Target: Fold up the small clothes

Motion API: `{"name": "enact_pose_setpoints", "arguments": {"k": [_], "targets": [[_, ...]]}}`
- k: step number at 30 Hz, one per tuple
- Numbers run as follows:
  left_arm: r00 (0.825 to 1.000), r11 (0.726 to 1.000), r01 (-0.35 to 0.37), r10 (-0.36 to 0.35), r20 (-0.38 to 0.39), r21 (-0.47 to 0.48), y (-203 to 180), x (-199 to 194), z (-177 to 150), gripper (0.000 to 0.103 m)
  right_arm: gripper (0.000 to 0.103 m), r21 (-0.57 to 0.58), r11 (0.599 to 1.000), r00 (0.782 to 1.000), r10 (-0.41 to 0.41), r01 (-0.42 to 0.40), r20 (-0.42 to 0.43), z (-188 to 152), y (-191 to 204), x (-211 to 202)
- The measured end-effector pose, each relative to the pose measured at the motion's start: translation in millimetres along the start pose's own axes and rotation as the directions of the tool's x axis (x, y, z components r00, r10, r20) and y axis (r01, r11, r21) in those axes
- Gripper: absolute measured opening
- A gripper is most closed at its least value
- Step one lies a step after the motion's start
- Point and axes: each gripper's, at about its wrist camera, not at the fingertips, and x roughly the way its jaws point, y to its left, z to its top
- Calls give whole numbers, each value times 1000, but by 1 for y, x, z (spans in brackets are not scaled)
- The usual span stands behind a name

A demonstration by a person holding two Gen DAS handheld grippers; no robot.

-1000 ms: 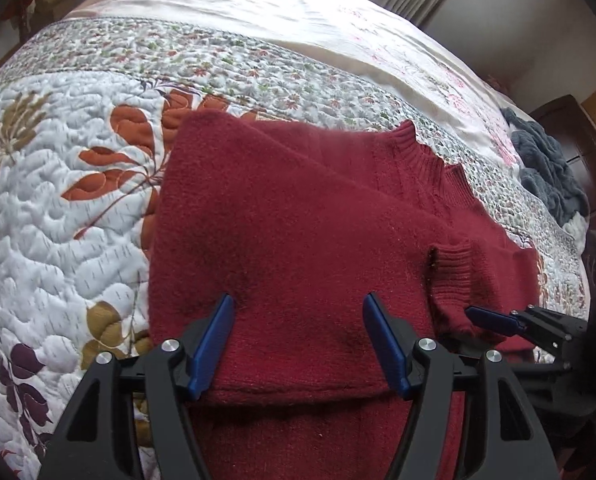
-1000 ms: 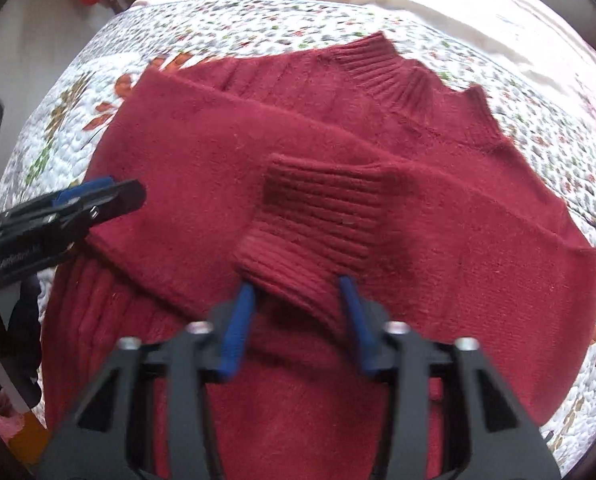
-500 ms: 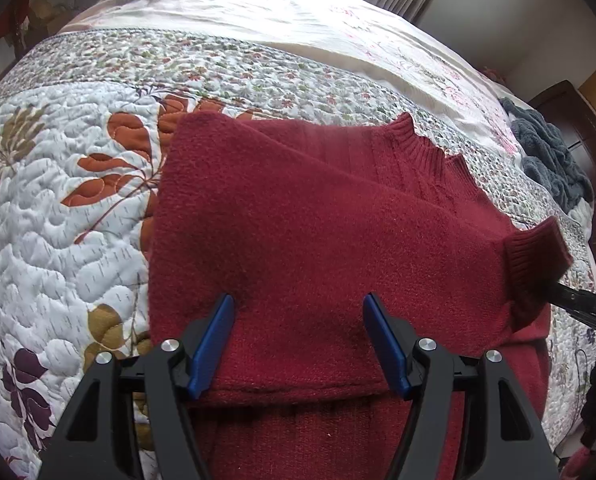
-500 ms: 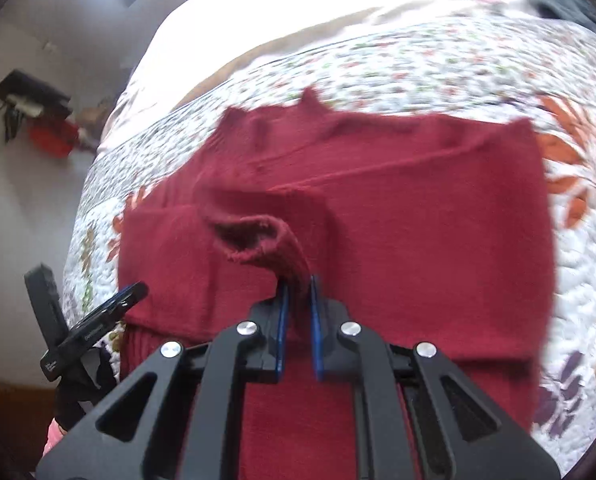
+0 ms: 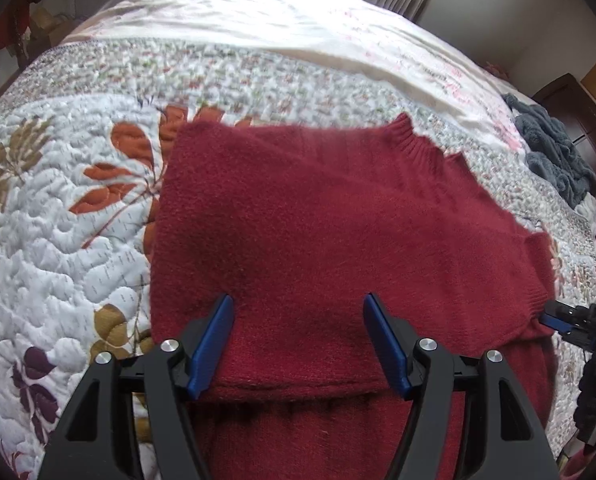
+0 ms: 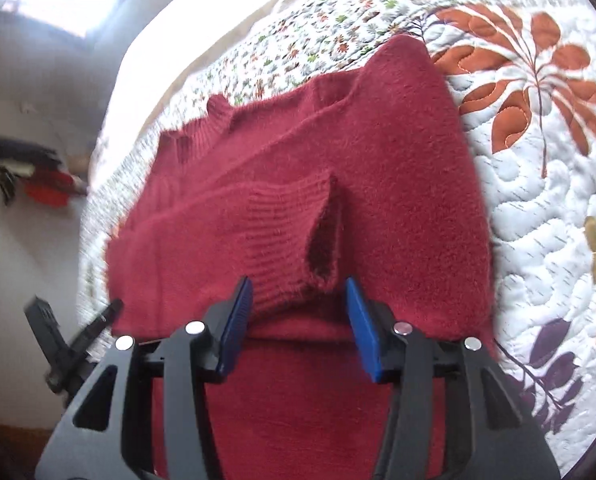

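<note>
Bed quilt (image 5: 58, 216) is seen bare along the left, floral pattern exposed out to its edge; open room there. Red sweater (image 5: 317, 216) is laid flat on the quilt, mid-bed, left edge folded straight, ribbed collar (image 5: 413, 140) at the far side. Left gripper (image 5: 298, 344) is held over the near fold of the sweater, jaws spread wide, nothing pinched; the fold edge is seen just below the pads. Farther right, the sleeve cuff (image 5: 537, 276) is seen draped at the sweater's right edge, with the right gripper's blue tip just beside it. Grey clothing (image 5: 553, 152) is piled at the far right edge of the bed, well apart from the sweater.

In the right wrist view, the right gripper (image 6: 299, 320) is seen with jaws spread, the ribbed cuff (image 6: 286, 232) lying between and ahead of them; contact cannot be told. Bare quilt (image 6: 537, 184) is seen to that view's right.

Versus 0.5 s ago: right jaws were pressed together on the cuff, now parted. The cuff was raised off the sweater, now resting on it. Left gripper is unchanged, jaws spread as before.
</note>
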Motion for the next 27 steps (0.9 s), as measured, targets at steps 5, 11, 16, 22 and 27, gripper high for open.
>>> {"name": "enact_pose_setpoints", "arguments": {"k": [5, 11, 16, 22, 27], "targets": [[999, 998, 46, -46, 3, 49, -24, -6, 3, 68, 21, -6, 1000, 999, -15, 15, -39, 12, 5, 10], [998, 999, 16, -13, -65, 44, -20, 19, -4, 68, 13, -16, 991, 990, -131, 130, -49, 4, -2, 21], [998, 998, 5, -1, -66, 59, -21, 18, -7, 68, 14, -56, 985, 985, -168, 166, -31, -1, 2, 24], [999, 999, 12, -10, -49, 52, -17, -29, -22, 69, 26, -138, 981, 990, -130, 137, 55, -32, 16, -33], [999, 996, -25, 28, -38, 81, 3, -86, -69, 72, 37, -189, 974, 991, -114, 126, 71, -88, 8, -81]]}}
